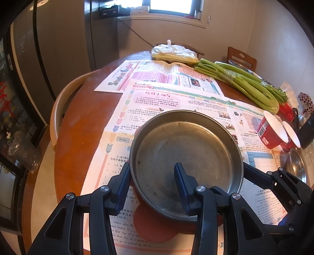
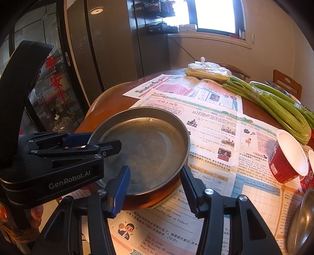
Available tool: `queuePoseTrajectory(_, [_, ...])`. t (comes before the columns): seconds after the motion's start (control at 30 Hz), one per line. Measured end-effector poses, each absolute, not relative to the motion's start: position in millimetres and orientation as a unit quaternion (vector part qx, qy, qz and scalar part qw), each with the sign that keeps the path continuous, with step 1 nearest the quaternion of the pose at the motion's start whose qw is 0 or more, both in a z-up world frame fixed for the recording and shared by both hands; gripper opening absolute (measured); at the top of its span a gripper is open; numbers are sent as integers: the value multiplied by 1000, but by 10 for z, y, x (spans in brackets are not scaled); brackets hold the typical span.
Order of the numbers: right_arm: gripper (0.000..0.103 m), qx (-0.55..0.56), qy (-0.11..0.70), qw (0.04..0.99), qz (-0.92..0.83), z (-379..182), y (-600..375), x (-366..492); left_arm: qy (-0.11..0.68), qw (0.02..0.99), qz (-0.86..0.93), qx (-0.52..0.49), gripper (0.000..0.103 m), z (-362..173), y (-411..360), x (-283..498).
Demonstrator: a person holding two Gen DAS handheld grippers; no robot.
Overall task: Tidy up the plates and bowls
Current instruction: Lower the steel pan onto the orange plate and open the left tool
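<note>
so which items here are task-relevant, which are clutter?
Job:
- metal plate on an orange dish
- steel bowl
- left tongs
- right tongs

Lying about:
- celery
- red cups
- newspapers
- bagged food

My left wrist camera looks down and forward along its own fingers, close over the metal plate point(image 1: 185, 158), toward the window point(image 1: 170, 5). My right wrist camera sits slightly to the right, tilted down the same way, seeing the left gripper point(image 2: 102, 144) from the side. Both share the plate, the newspapers point(image 1: 196, 98), the celery point(image 1: 245, 84) and the red cup point(image 1: 271, 130)
</note>
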State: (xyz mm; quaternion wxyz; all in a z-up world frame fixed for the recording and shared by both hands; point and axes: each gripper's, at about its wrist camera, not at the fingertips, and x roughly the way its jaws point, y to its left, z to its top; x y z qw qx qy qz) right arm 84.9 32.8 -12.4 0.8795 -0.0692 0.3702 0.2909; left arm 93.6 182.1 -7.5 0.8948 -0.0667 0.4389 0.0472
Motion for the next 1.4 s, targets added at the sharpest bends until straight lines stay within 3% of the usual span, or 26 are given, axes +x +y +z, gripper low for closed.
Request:
queuePoseTrajectory(0.97, [54, -59, 366, 882, 292, -96, 245, 839, 431, 898, 48, -69, 45, -17, 1869, 888])
queuePoseTrajectory(1.27, [54, -46, 358, 888, 285, -22, 150, 830, 412, 906, 64, -72, 47, 139, 1936, 797])
queuePoseTrajectory(1.4, [54, -38, 357, 890, 282, 2, 107, 831, 408, 906, 67, -86, 53, 182, 2032, 745])
